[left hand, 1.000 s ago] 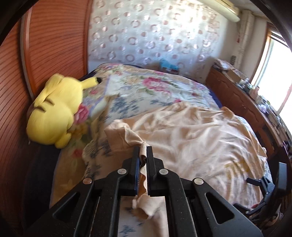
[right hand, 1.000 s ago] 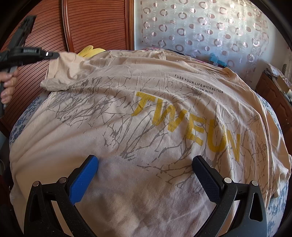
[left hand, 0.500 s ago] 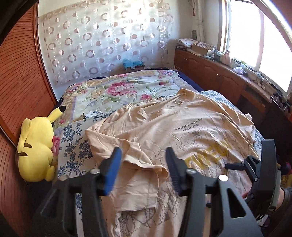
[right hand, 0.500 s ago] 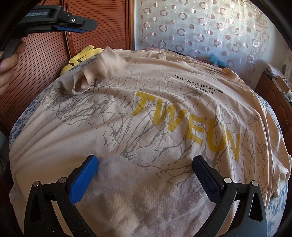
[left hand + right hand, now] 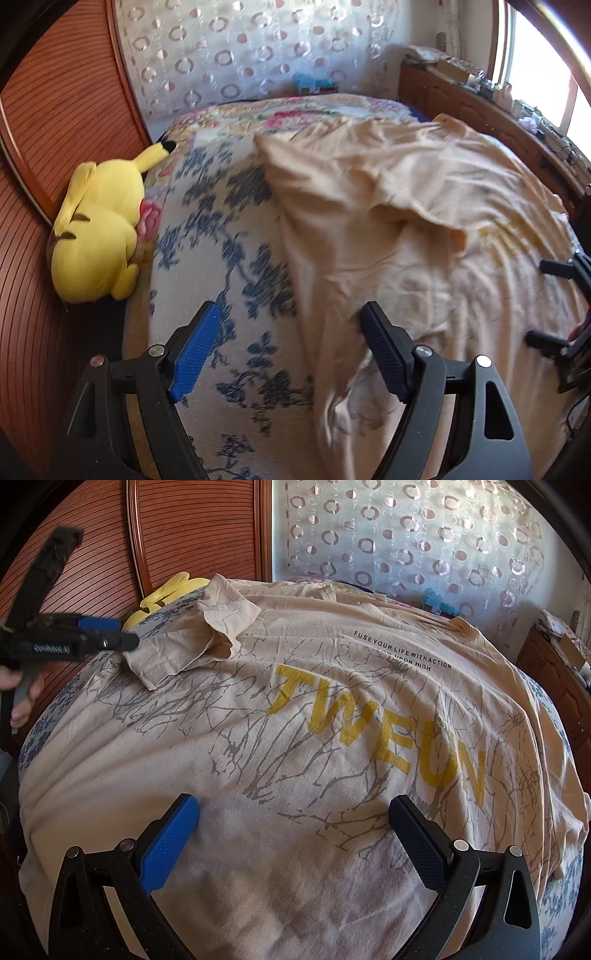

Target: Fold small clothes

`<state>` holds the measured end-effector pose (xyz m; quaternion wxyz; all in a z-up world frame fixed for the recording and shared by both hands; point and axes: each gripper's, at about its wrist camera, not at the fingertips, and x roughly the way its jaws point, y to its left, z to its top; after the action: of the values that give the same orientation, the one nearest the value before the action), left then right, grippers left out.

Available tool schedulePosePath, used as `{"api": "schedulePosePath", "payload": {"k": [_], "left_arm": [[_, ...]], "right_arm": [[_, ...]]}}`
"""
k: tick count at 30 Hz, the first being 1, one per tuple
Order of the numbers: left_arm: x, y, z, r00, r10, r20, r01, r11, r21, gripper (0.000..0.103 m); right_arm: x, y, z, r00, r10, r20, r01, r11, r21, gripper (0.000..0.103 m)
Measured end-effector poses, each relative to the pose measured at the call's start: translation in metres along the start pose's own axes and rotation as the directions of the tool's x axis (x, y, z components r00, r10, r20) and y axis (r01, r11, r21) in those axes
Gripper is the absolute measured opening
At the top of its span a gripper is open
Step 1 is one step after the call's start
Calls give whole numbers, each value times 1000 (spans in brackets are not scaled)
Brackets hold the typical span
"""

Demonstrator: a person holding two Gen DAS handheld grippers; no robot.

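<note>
A beige T-shirt (image 5: 332,738) with yellow letters "TWEUN" and grey branch print lies spread on the bed. Its left sleeve (image 5: 192,642) is folded in over the shirt's body. In the left wrist view the shirt (image 5: 406,229) lies to the right, over the floral bedspread (image 5: 221,258). My left gripper (image 5: 290,350) is open and empty, low over the shirt's left edge; it also shows in the right wrist view (image 5: 107,638) beside the sleeve. My right gripper (image 5: 295,834) is open and empty over the shirt's hem area.
A yellow plush toy (image 5: 96,229) lies at the bed's left edge by the red-brown wooden wardrobe (image 5: 55,110). A patterned curtain (image 5: 258,48) hangs behind the bed. A wooden cabinet (image 5: 480,107) with clutter runs along the right under the window.
My left gripper let go of the sleeve, which dropped folded onto the shirt, and moved down to the shirt's left edge. The right gripper has not moved.
</note>
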<state>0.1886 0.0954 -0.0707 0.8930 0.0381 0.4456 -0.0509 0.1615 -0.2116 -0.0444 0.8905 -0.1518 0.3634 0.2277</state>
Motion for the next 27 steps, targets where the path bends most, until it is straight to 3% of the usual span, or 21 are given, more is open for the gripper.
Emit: {"api": "schedulePosePath", "payload": {"k": [6,11,15,21,25,27], "left_arm": [[8,8,-6,999,-40,9,40,999,-27,80],[12,14,-12,997,-64,48,67,996,-51,88],[12,12,-12,997,-57,46,59,997,-46,89],[13,14,-11,997,-56,45,58,997,-49,90],[13,14,-11,997,-56,45,58,997,-50,90],[13,14,-10,997,-57,45,59,997,-51,90]], "right_arm": [[0,0,0,1000,1,-1,-1,1000,-3,103],[-2,-1,1,1000,9,-5,-9,1000,-14,102],[-15,-1,7,998,-10,65,13,999,-42,91],[-41,3,52,975,57,215,-44,997,-64,73],[-25,18,87,967,149,206,-128,986,-110,68],[-7,28,103,967,187,173,-169,979,-118,57]]}}
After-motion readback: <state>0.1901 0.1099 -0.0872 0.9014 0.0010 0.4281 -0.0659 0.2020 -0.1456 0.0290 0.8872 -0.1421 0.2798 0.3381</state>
